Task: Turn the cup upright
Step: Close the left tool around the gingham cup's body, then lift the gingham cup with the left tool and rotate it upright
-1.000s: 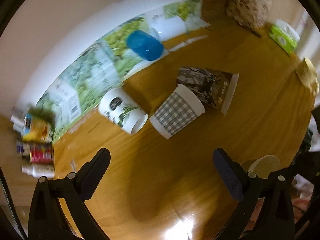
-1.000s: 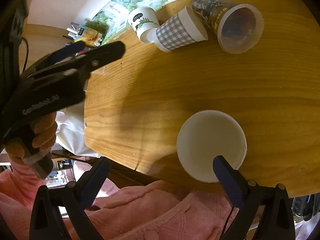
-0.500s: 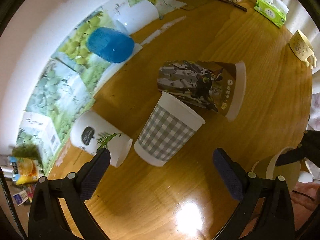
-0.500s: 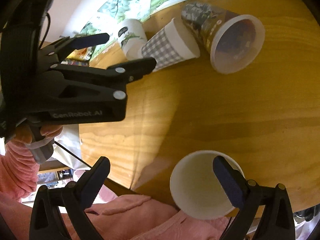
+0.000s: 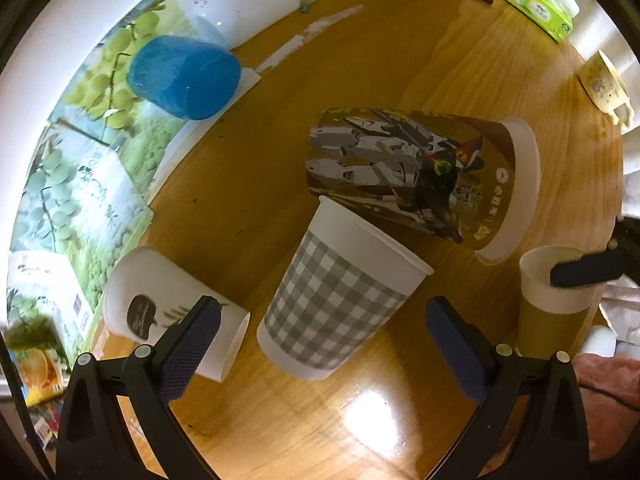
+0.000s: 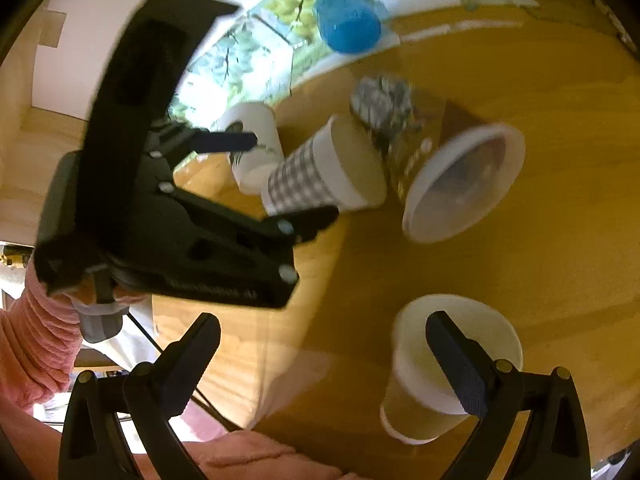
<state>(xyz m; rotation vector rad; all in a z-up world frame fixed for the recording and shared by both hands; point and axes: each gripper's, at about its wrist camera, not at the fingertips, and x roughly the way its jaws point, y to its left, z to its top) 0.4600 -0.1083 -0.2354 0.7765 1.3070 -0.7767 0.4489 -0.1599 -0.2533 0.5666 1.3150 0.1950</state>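
A grey checked paper cup [image 5: 340, 300] lies on its side on the wooden table [image 5: 360, 60], between a small white cup with a leaf print [image 5: 160, 308] and a large brown patterned cup [image 5: 420, 176], both also on their sides. My left gripper [image 5: 320, 344] is open, its fingers either side of the checked cup's base end, just above it. The checked cup also shows in the right wrist view [image 6: 320, 172]. My right gripper [image 6: 324, 360] is open; a brown-and-white cup [image 6: 440, 376] stands upright under its right finger. The left gripper also appears in the right wrist view [image 6: 260, 184].
A blue cup [image 5: 184, 76] and a clear cup [image 5: 248, 4] lie on green printed paper [image 5: 88, 152] at the back. A green tissue pack [image 5: 540, 4] and a cream mug [image 5: 604, 84] sit far right. The table's near edge runs beside my pink sleeve [image 6: 40, 352].
My left gripper has moved forward and down towards the checked cup, which now sits between its fingers. The right gripper has drawn back, with the upright cup now under its right finger.
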